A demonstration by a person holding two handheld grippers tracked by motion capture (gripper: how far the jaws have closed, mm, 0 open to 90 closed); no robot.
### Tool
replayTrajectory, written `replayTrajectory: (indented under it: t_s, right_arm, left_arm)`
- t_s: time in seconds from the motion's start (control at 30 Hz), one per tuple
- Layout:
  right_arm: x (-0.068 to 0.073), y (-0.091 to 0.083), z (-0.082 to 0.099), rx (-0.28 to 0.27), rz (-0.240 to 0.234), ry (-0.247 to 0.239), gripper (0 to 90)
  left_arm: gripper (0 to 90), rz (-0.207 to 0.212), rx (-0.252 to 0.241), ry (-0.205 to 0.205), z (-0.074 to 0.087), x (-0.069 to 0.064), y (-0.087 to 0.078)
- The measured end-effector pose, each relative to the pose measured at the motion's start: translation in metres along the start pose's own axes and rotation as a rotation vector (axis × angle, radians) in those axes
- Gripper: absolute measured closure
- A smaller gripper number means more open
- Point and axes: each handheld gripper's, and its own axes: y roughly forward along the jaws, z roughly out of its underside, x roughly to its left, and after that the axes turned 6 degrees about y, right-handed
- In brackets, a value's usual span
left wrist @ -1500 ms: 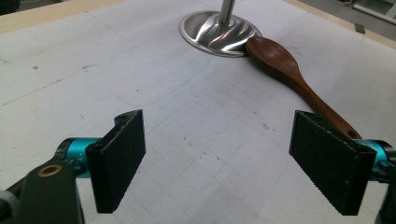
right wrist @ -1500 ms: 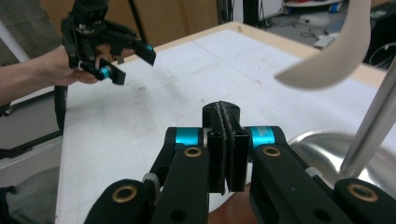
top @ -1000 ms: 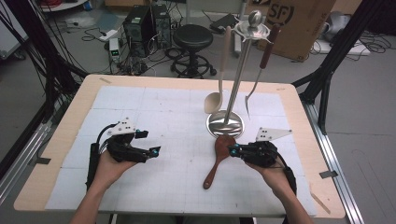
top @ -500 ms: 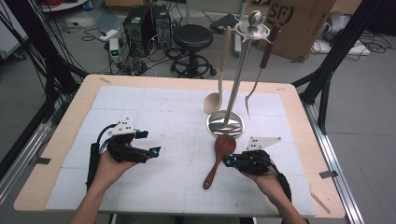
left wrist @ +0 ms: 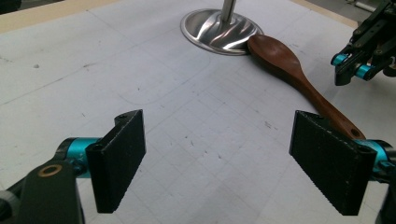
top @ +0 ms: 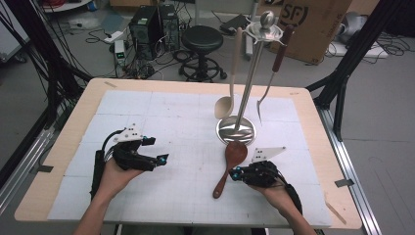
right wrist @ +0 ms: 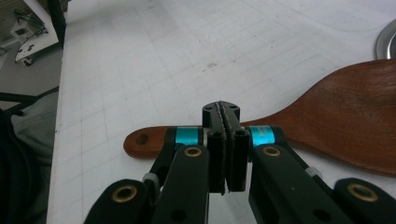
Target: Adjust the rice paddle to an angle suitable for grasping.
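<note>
- High view: a dark wooden spoon (top: 229, 165) lies flat on the worktop toward its near right part, bowl touching the near rim of the round steel base of a utensil stand (top: 236, 130), handle running toward the near edge. A pale ladle (top: 226, 104) and a meat fork (top: 266, 93) already hang from the stand's top ring, so my guess is the spoon is meant to hang there too.
- The right gripper (top: 236, 173) sits low, just beside the spoon's handle on its right, jaws pointing at it. The left gripper (top: 162, 158) rests nearer the left edge, well apart from the spoon, aimed toward it.
- Left gripper view: the two black pads (left wrist: 116, 163) stand spread wide with nothing between them, just bare gridded mat. Beyond lie the spoon (left wrist: 285, 65) and the stand's base (left wrist: 215, 33).
- Right gripper view: the jaws are pressed together pad to pad, pinching nothing. The spoon's handle (right wrist: 154, 140) passes just behind the tips; whether they touch it I cannot tell. Pressed together like this, the gripper would need to spread before it can take the handle.
</note>
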Motion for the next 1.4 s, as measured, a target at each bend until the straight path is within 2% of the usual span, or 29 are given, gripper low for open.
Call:
replayTrajectory:
  t_s: [0.57, 0.77, 0.93, 1.23, 1.4]
  right_arm:
    - [0.001, 0.019, 0.003, 0.087, -0.006, -0.025, 89.4]
    - [0.002, 0.022, 0.002, 0.085, -0.008, -0.026, 89.4]
    - [0.006, 0.029, 0.0, 0.108, -0.013, -0.031, 89.4]
    - [0.007, 0.044, -0.01, 0.104, -0.011, -0.049, 89.4]
    - [0.008, 0.052, -0.016, 0.105, -0.008, -0.041, 89.4]
  left_arm:
    - [19.2, 0.001, -0.007, -0.006, 0.0, 0.0, 0.0]
    - [19.2, -0.001, -0.006, -0.005, 0.0, 0.0, 0.0]
    - [19.2, -0.002, -0.008, -0.005, 0.0, 0.0, -0.001]
    - [19.2, -0.001, -0.01, -0.007, 0.0, 0.0, -0.001]
    - [19.3, 0.002, -0.004, -0.002, 0.0, 0.0, -0.001]
